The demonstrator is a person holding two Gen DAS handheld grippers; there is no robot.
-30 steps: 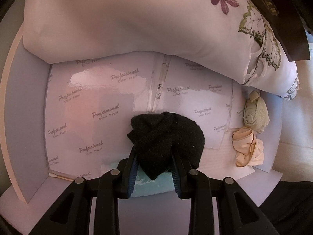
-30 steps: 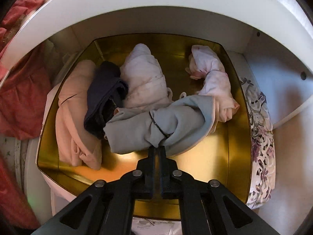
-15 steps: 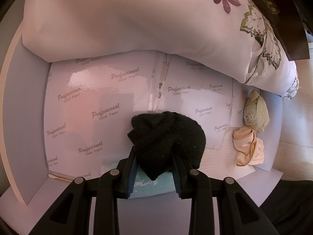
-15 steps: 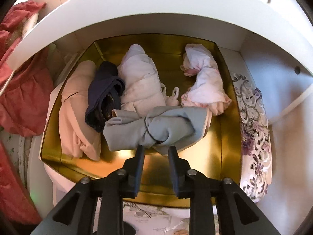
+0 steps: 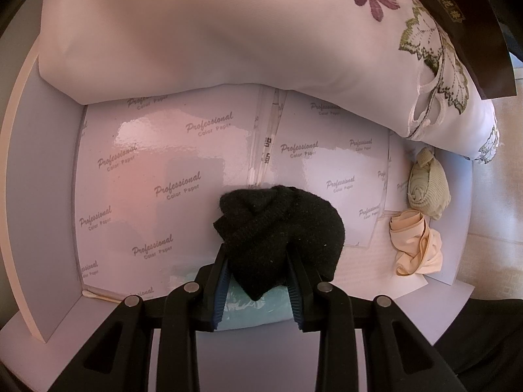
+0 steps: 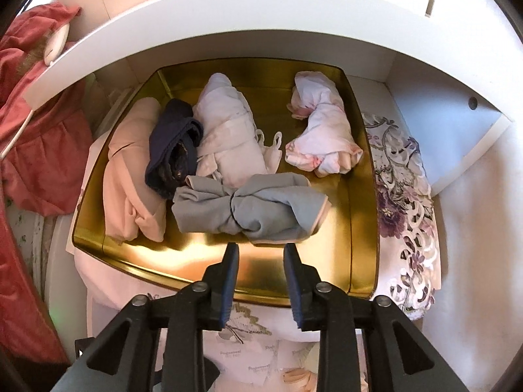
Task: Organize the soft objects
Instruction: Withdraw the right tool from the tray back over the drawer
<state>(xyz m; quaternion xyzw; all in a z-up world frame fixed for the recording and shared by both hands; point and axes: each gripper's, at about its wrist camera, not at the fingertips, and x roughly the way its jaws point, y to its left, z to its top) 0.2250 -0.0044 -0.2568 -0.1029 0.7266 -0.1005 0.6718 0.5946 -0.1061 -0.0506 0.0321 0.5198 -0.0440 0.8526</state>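
Our right gripper (image 6: pixel 260 251) has just released the grey bundle (image 6: pixel 248 209) into the gold tray (image 6: pixel 359 228), jaws opening empty; our left gripper (image 5: pixel 258 258) clasps a black sock (image 5: pixel 278 228), next to sort.

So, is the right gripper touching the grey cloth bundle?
Apart. The right wrist view shows the right gripper opening, gold tray floor visible before the grey bundle.

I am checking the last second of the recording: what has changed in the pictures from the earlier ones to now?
The right gripper let go of the grey bundle, drew back toward the tin's near rim, its jaws opening and empty. The bundle lies in the tin. The left gripper still clamps the black sock, unmoved.
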